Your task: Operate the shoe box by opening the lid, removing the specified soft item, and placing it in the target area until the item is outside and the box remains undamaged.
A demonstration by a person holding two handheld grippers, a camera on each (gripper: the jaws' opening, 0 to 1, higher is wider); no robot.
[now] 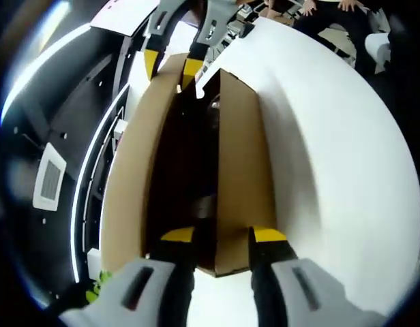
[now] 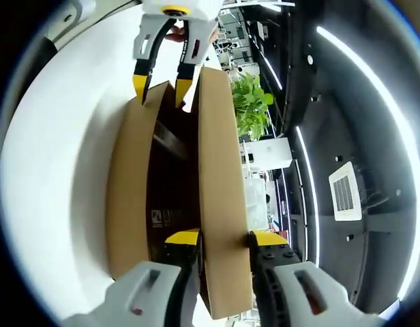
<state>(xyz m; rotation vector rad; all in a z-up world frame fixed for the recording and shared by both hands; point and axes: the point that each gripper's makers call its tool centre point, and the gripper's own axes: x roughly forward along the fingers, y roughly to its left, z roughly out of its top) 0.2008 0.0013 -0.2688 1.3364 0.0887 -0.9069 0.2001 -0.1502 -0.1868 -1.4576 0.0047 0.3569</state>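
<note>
Left gripper view — shoe box (image 1: 237, 170) runs lengthwise away, both grippers' fingers (image 1: 268, 235) pinching its flaps.

Your two views face each other from opposite ends of the shoe box (image 1: 196, 170), each rolled sideways and very close to it. Both share the box (image 2: 176, 191), the white table (image 1: 333, 157), and the opposite claw (image 2: 162, 85).

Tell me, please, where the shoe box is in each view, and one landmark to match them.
Left gripper view: the shoe box runs up the centre, from the near jaws to the right gripper at its far end.
Right gripper view: centre, left gripper at its far end.
Shared landmark: the white table.
</note>
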